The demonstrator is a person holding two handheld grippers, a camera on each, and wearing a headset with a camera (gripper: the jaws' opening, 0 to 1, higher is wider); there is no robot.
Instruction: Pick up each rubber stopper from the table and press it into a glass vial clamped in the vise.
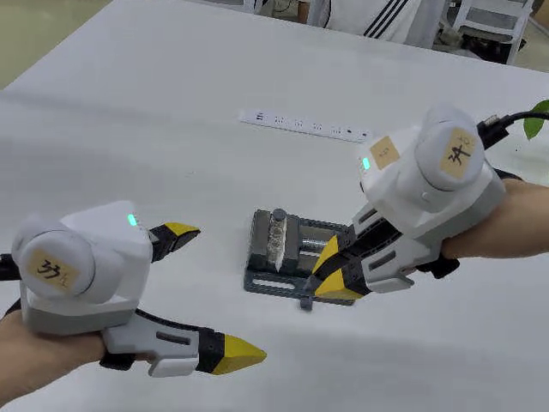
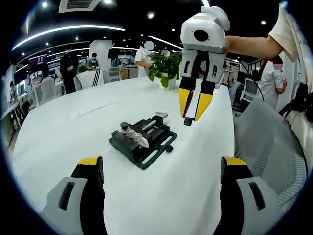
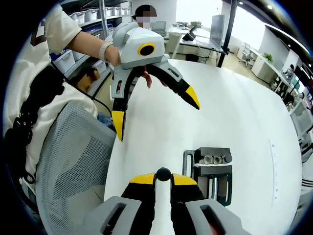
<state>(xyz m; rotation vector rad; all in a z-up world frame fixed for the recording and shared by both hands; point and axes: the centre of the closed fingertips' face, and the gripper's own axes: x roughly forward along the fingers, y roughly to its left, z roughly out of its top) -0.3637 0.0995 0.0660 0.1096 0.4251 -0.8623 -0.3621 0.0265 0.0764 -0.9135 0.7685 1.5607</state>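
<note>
A small black vise (image 1: 257, 275) sits mid-table with a row of glass vials (image 1: 276, 239) clamped in it; the far vial carries a dark stopper (image 1: 279, 215). My right gripper (image 1: 328, 276) hovers just right of the vise, shut on a dark rubber stopper (image 3: 163, 174), which also shows at its tips in the left gripper view (image 2: 187, 121). In the right gripper view the vise (image 3: 210, 193) lies ahead and to the right, vials (image 3: 215, 159) at its far end. My left gripper (image 1: 208, 292) is open and holds nothing, left of the vise (image 2: 142, 142).
A white power strip (image 1: 304, 125) lies on the table beyond the vise. A potted plant (image 2: 166, 66) stands at the far table edge. A grey mesh chair (image 2: 264, 142) is beside the table. People stand in the background.
</note>
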